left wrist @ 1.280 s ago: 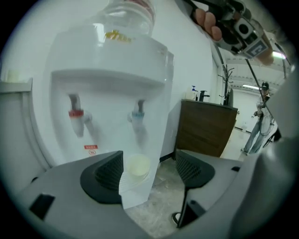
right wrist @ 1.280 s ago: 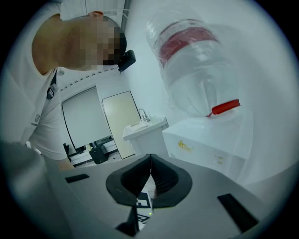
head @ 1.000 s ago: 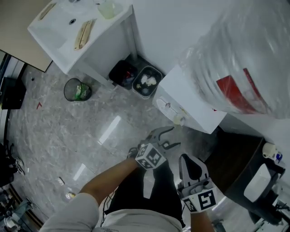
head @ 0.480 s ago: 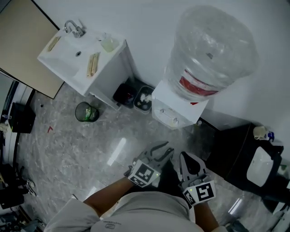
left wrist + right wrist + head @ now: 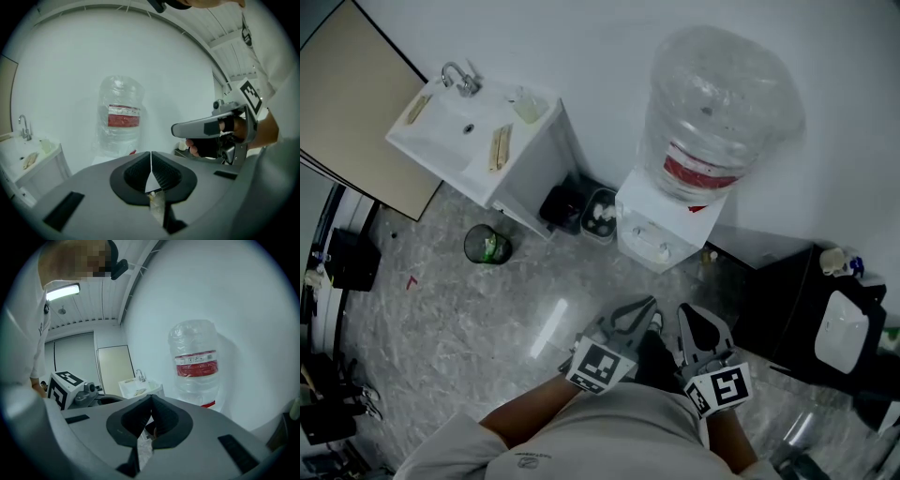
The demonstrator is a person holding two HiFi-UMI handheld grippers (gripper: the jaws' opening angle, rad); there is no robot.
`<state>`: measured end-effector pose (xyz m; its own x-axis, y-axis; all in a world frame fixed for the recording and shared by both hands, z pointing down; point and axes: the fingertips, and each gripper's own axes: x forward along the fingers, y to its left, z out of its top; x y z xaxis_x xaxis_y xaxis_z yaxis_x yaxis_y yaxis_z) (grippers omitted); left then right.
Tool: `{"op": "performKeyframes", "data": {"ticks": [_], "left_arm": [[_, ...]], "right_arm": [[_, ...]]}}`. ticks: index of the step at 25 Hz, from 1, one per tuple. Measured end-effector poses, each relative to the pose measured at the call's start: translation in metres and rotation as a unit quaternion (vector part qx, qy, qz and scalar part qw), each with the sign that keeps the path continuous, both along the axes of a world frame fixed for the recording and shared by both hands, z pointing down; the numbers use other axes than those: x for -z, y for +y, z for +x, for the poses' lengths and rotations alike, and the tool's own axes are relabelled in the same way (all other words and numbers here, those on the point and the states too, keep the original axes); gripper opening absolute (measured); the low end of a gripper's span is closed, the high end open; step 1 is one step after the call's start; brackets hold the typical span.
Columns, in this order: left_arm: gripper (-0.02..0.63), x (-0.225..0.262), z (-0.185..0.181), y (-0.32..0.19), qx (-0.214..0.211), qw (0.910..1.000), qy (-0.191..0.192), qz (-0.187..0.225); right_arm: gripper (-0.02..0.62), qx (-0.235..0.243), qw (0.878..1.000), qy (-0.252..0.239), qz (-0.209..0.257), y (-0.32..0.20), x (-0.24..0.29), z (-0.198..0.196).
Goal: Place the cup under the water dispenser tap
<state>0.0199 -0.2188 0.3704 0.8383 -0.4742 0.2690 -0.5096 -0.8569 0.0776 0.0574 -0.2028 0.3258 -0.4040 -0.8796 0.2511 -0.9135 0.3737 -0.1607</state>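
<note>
Clear plastic water bottle with a red label (image 5: 717, 103) sat neck-down on the white box-shaped water dispenser (image 5: 670, 211), ahead of both grippers and well apart from them. On the left gripper (image 5: 151, 157) the jaws were pressed together with nothing between the pads. The right gripper (image 5: 150, 401), just beside it, was the same: jaws met, empty.

We could not find the cup for sure in any view, and neither gripper held it. A tiny pale spot on the dispenser's front panel (image 5: 643, 240), far beyond the jaw tips, may have been the cup or a tap; it was too small to tell. So we could not read which way its mouth pointed or how its long axis ran. The dispenser itself stood upright, long axis vertical, with its front panel facing back toward the grippers.

We judged that no grip was in hand. If the cup still needed fetching, the jaws would have to open before the approach. They should then close lightly on the mid wall, keep the mouth up, and set the cup centred under the spout.
</note>
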Motion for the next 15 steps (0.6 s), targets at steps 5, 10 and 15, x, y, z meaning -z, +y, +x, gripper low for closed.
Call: {"op": "performKeyframes", "data": {"ticks": [5, 10, 15], "left_arm": [[0.005, 0.016, -0.007, 0.003, -0.001, 0.9999, 0.012, -0.009], [0.005, 0.028, -0.006, 0.009, -0.003, 0.9998, 0.015, -0.009], [0.005, 0.03, -0.007, 0.01, -0.004, 0.9999, 0.014, -0.006]], "right_arm": [[0.015, 0.002, 1.0, 0.01, 0.003, 0.001, 0.008, -0.005], [0.015, -0.001, 1.0, 0.013, 0.005, 0.002, 0.011, -0.007], [0.015, -0.004, 1.0, 0.017, 0.01, 0.001, 0.015, -0.007]]}}
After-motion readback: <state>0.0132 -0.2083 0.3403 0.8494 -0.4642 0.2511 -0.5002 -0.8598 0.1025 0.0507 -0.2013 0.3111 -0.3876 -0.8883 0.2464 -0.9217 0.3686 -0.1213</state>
